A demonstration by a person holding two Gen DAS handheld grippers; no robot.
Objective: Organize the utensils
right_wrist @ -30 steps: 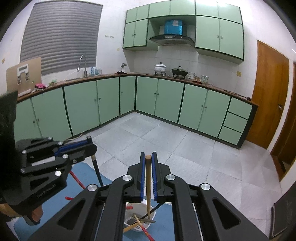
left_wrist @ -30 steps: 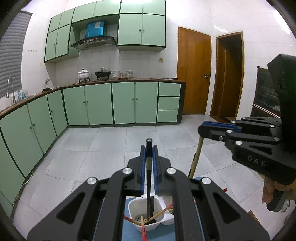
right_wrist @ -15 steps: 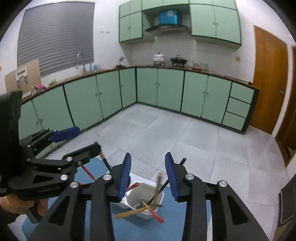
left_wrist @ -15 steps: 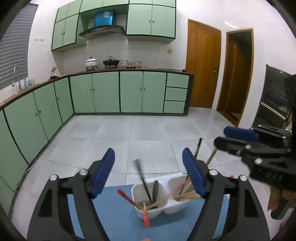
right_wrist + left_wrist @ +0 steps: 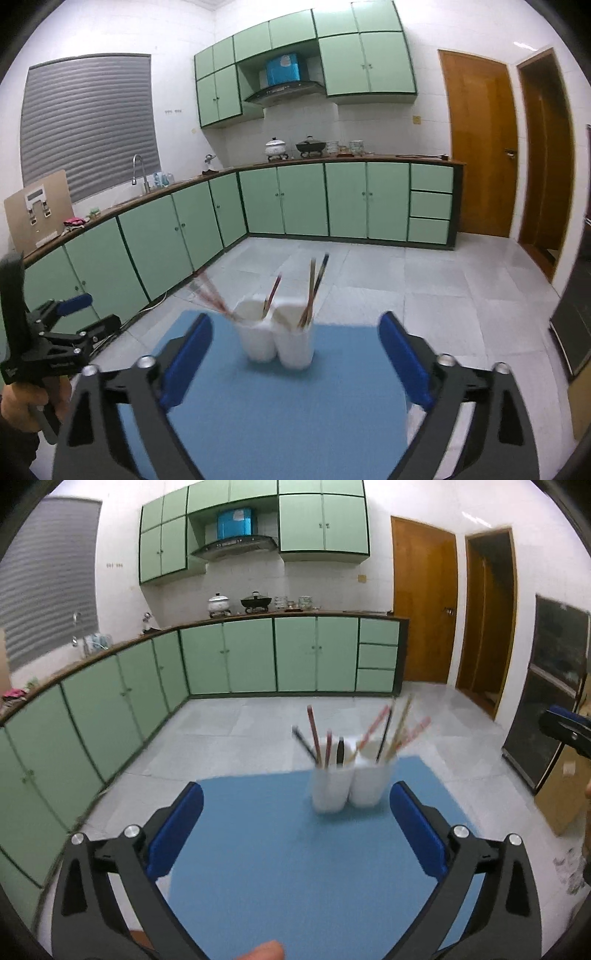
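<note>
Now: white two-cup holder stands at far edge of blue mat, utensils upright inside.
Left gripper and right gripper jaws just opened wide, nothing between; green cabinets behind; motion-blurred chopsticks hard to count; holder smooth plastic.

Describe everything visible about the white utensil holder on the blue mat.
The white utensil holder looks like smooth plastic: two joined cup-like compartments side by side, upright on the blue mat, near its far edge. Chopsticks and a dark-handled utensil lean out of both compartments. The picture is blurred. Neither claw touches it.
</note>
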